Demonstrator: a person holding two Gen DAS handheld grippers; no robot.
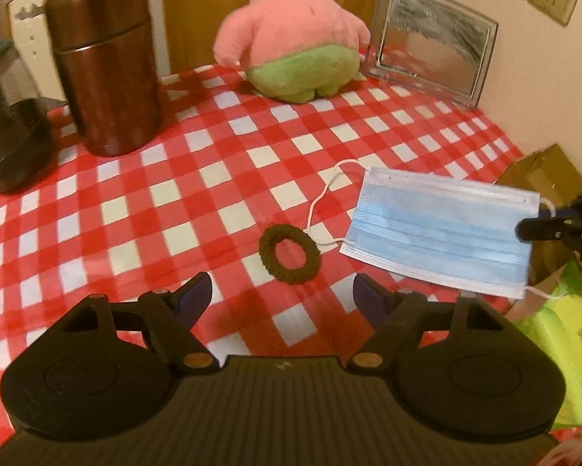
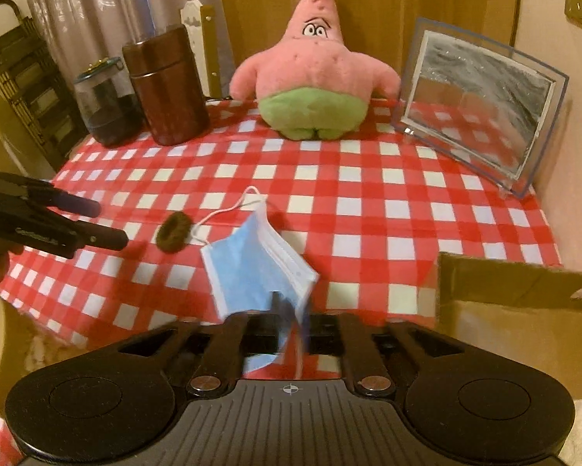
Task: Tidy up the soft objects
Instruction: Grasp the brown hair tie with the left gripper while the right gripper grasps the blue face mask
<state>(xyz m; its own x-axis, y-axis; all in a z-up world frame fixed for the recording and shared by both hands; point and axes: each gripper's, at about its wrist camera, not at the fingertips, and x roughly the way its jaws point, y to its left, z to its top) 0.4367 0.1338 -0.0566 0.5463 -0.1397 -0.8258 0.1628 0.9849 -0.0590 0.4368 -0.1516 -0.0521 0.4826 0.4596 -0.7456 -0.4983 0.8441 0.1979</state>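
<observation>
Our right gripper (image 2: pixel 289 310) held the blue face mask (image 2: pixel 252 260) by one short end, its jaws narrow around the fabric, though whether the pads still pressed it we could not tell. The mask hung in the air above the near right part of the tabletop (image 2: pixel 368 202), tilted, one ear loop trailing toward the dark hair tie (image 2: pixel 173 232). We judged that it was carried by its end so that it could drop cleanly into the open cardboard box (image 2: pixel 516 310) beside the right edge.

Our left gripper (image 1: pixel 283 291) stood wide with nothing between its jaws, pointing down at the hair tie, which lay flat on the checked cloth just ahead of the fingertips. That spread suited closing over the ring from both sides, likely our next pick.

Farther out, the pink plush toy (image 2: pixel 314 77) sat upright at the far edge, between a brown canister (image 2: pixel 164 89) toward the far left corner and a framed mirror (image 2: pixel 481 105) leaning by the right wall. A green packet (image 1: pixel 566 341) lay off the right edge.
</observation>
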